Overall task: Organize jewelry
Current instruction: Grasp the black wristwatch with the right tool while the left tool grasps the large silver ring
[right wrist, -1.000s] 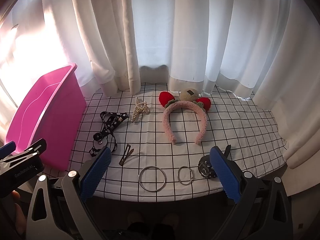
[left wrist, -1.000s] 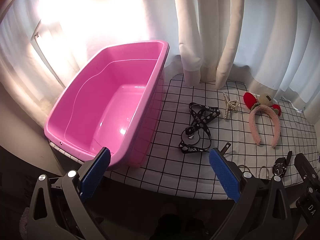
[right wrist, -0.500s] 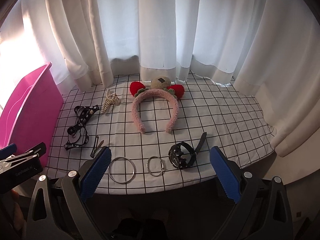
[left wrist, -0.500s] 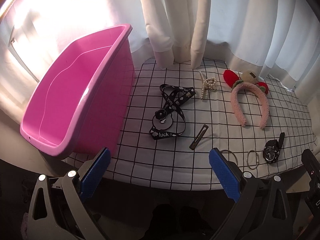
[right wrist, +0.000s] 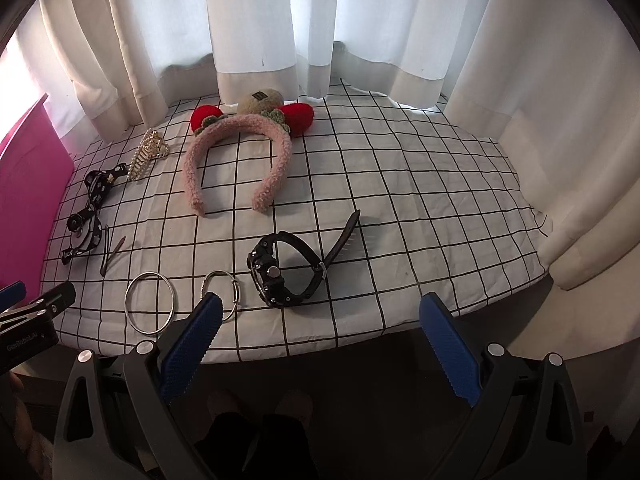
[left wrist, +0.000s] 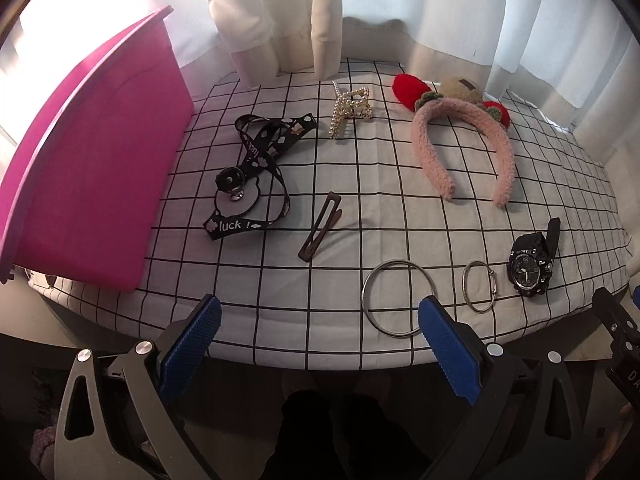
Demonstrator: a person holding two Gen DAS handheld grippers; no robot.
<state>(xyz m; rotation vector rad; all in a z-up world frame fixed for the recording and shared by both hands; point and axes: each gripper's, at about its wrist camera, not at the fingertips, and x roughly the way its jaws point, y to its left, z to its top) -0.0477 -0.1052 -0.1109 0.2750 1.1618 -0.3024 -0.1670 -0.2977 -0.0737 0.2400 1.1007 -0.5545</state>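
Note:
On the checked cloth lie a black "luck" lanyard [left wrist: 256, 184], a pearl claw clip [left wrist: 350, 110], a brown hair clip [left wrist: 320, 230], a pink fuzzy headband [left wrist: 464, 136] with red bows, a large metal ring [left wrist: 394, 298], a small metal ring [left wrist: 478, 286] and a black watch [left wrist: 530, 266]. A pink bin [left wrist: 92, 176] stands at the left. My left gripper [left wrist: 320, 338] is open and empty at the table's front edge, just before the large ring. My right gripper [right wrist: 320, 334] is open and empty, just before the watch [right wrist: 284, 268].
White curtains [right wrist: 312, 28] hang along the back and right side of the table. The checked cloth [right wrist: 400, 208] has bare room on its right half. The left gripper's tip [right wrist: 36, 312] shows at the right wrist view's left edge.
Both grippers have swung to the right and moved closer to the table. The bin has slid toward the left edge of both views. Nothing on the cloth has moved.

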